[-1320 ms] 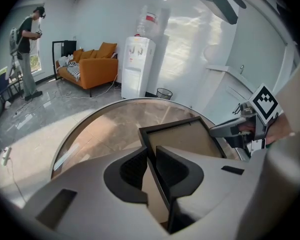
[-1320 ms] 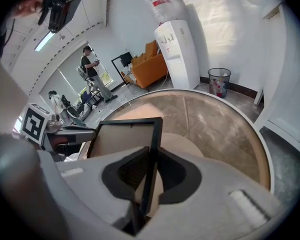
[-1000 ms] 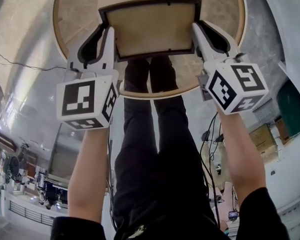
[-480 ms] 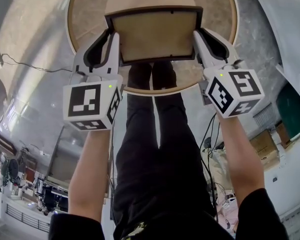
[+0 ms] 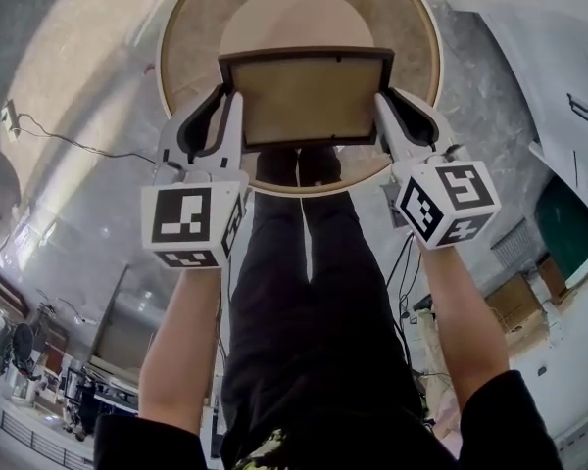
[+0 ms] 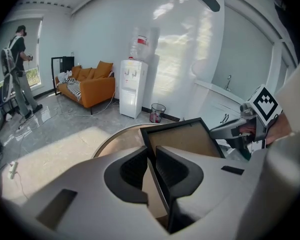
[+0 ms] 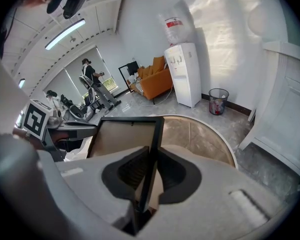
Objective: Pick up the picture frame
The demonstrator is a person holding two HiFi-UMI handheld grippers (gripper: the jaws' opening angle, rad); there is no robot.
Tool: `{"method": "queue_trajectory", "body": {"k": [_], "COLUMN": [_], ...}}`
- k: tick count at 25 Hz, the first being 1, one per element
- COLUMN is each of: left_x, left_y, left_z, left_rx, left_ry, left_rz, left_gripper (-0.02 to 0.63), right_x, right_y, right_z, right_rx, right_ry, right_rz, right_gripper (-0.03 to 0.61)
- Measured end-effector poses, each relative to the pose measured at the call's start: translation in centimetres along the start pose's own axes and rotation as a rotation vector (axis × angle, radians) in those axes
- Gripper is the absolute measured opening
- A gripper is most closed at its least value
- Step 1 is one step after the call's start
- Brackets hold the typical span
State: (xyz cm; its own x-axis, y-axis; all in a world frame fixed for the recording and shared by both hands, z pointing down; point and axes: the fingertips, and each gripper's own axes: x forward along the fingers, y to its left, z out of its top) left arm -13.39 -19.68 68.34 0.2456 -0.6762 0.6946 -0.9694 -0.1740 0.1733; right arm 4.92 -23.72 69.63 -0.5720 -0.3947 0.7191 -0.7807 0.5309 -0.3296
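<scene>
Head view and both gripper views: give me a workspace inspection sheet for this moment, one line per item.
Surface: round wooden table, top bare.
Job's things: picture frame, beige panel facing up, held over the table and apparently clear of it.
Clutter: nothing seen.
Grippers: left hand-held gripper shut on the frame's left edge; right hand-held gripper shut on its right edge.
Cables: one cable across the floor left of the table; more cables by the person's right arm.
Surroundings: water dispenser, orange sofa, waste bin, white cabinet, another person near the window.
</scene>
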Motion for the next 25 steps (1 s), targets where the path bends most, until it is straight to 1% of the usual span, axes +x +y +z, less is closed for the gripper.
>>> {"method": "queue_trajectory", "body": {"k": [10,16,25], "left_x": [-5.4,-9.6,-15.2], "left_y": [-1.3,-3.2,-5.0], "left_z": [6.4,10.4,14.5], "left_rx": [0.039,0.070,0.102], "left_ry": [-0.045,-0.090,-0.130], "left_rz": [0.005,0.002,0.021], "left_gripper": [0.064,0.064,0.064], "right_x": [-6.2,-11.0,-16.3], "right_y": [2.8,4.3,6.8], "right_z": [4.9,8.0,11.2], "right_rx": [-0.004,-0.016,-0.046], "right_ry": [-0.049,-0.093,-0.154], "right_rz": [-0.012,-0.031,-0.047], "right_gripper": [0.049,0.049,0.049]}}
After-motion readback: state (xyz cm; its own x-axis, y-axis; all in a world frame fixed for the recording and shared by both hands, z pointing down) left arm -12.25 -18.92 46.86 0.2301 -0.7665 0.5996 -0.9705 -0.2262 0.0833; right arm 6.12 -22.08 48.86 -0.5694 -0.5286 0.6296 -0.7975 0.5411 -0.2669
